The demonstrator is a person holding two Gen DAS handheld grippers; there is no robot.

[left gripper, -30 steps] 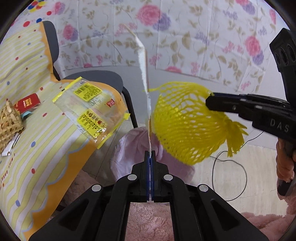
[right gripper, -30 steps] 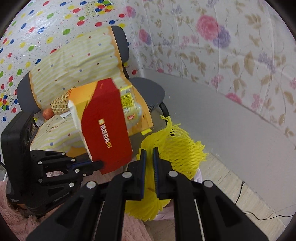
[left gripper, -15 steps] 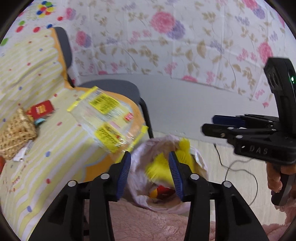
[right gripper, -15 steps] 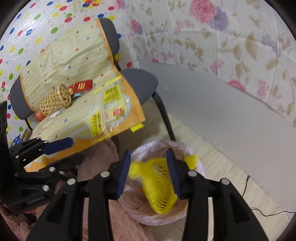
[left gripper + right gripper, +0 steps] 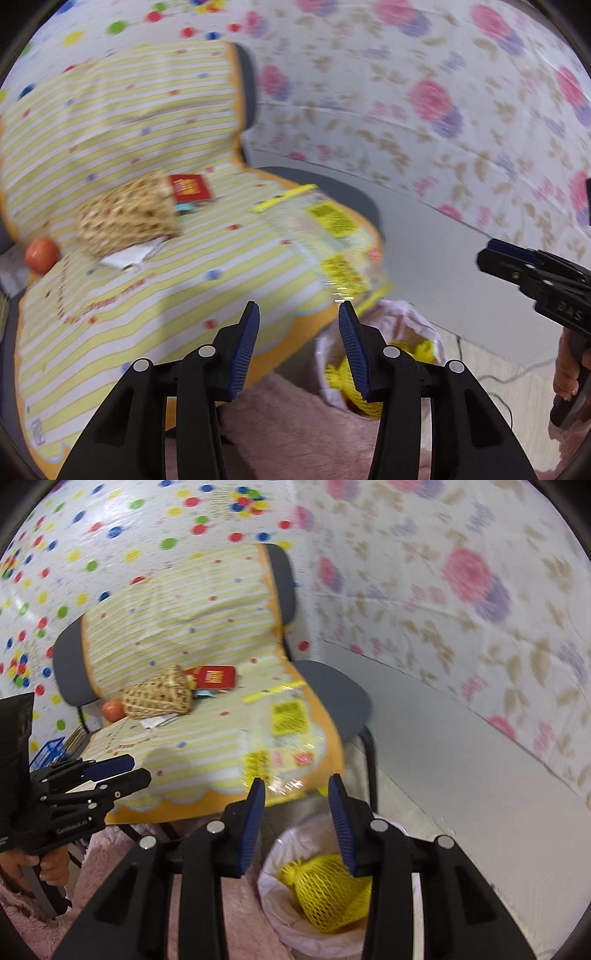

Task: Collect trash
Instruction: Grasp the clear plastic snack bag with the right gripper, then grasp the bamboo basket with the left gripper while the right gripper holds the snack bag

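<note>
Net: I see the crumpled yellow mesh fruit net lying inside the pink-lined trash bag.
Wrapper: clear plastic wrapper with yellow labels, flat on the chair's front edge.

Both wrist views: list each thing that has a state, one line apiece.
Trash bag: open, on the floor beside the chair.
Yellow mesh net: inside the bag.
Clear wrapper: lying flat at the chair seat's front edge.
Wicker basket: tipped on its side.
Left gripper: open, empty.
Right gripper: closing, nothing between the jaws.
</note>
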